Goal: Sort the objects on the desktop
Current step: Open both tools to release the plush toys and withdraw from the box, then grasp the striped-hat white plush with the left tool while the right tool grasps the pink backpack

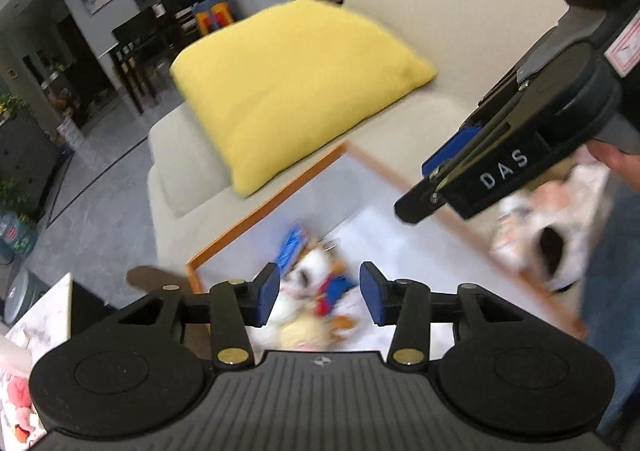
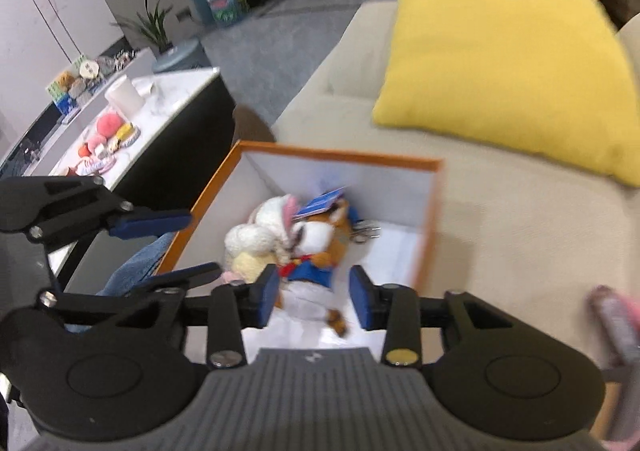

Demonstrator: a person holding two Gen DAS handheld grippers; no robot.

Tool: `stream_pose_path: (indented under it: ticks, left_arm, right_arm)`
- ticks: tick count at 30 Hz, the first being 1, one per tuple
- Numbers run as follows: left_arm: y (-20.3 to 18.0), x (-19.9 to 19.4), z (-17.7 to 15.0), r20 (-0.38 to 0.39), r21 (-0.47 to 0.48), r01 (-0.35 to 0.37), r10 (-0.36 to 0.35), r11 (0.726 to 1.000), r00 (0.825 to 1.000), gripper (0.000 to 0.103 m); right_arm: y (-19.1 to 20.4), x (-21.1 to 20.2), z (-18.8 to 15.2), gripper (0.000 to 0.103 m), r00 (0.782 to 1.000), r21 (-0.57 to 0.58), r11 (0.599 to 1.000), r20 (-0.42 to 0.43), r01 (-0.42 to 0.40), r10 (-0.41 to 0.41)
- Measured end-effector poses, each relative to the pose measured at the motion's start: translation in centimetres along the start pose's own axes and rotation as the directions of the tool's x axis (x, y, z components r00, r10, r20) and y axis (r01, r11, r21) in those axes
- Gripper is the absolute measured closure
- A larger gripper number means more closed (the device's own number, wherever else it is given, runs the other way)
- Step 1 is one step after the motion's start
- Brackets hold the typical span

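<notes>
Both grippers hang above the open orange-rimmed white box, which sits on the beige sofa seat in front of a yellow square cushion. Inside the box, towards its left and near side, lie the soft toys: a white plush rabbit against a brown plush figure in a blue top, with a blue tag on top.

The left gripper has its blue pads apart with nothing between them; the toys show through the gap, well below. The right gripper likewise stands parted and empty, tilted steeply down over the box's near edge.

The step in hand looks like clearing away from the box to fetch another object. To do it well, each hand should rise straight clear of the orange rim before swinging aside, and the two should keep apart, since they sit close together here. More small toys wait on the marble-topped table to the left.
</notes>
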State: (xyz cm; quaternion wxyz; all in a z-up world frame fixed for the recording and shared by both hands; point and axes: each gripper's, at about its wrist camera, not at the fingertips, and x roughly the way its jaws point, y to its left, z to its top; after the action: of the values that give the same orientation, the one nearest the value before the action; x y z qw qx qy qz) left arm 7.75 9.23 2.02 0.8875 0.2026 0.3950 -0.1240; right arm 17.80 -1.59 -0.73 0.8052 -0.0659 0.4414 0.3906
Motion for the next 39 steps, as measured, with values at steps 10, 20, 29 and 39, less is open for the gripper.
stream_pose_path:
  ticks: [10, 20, 29, 39]
  left_arm:
    - [-10.5, -0.7, 4.2, -0.060, 0.052, 0.268, -0.265, 0.962, 0.962, 0.047]
    - [-16.6, 5.2, 5.1, -0.216, 0.276, 0.332, -0.279, 0.902, 0.936, 0.039]
    - [-17.0, 9.5, 5.5, -0.362, 0.320, 0.381, -0.260, 0.867, 0.895, 0.037]
    - [-15.8, 13.6, 6.5, -0.464, 0.205, 0.517, -0.382, 0.831, 0.799, 0.034]
  right_arm:
    - [-9.0, -8.8, -5.6, 0.059, 0.967, 0.017, 0.970, -0.085, 0.243, -0.240]
    - [-16.4, -11.2, -9.2, 0.059, 0.897, -0.095, 0.924, -0.222, 0.370, -0.381]
    - [-19.2, -6.6, -6.1, 0.059, 0.836, -0.304, 0.898, -0.357, 0.317, -0.416]
    - [-20.5, -0.1, -4.3, 0.059, 0.727, -0.458, 0.866, -0.523, 0.200, -0.444]
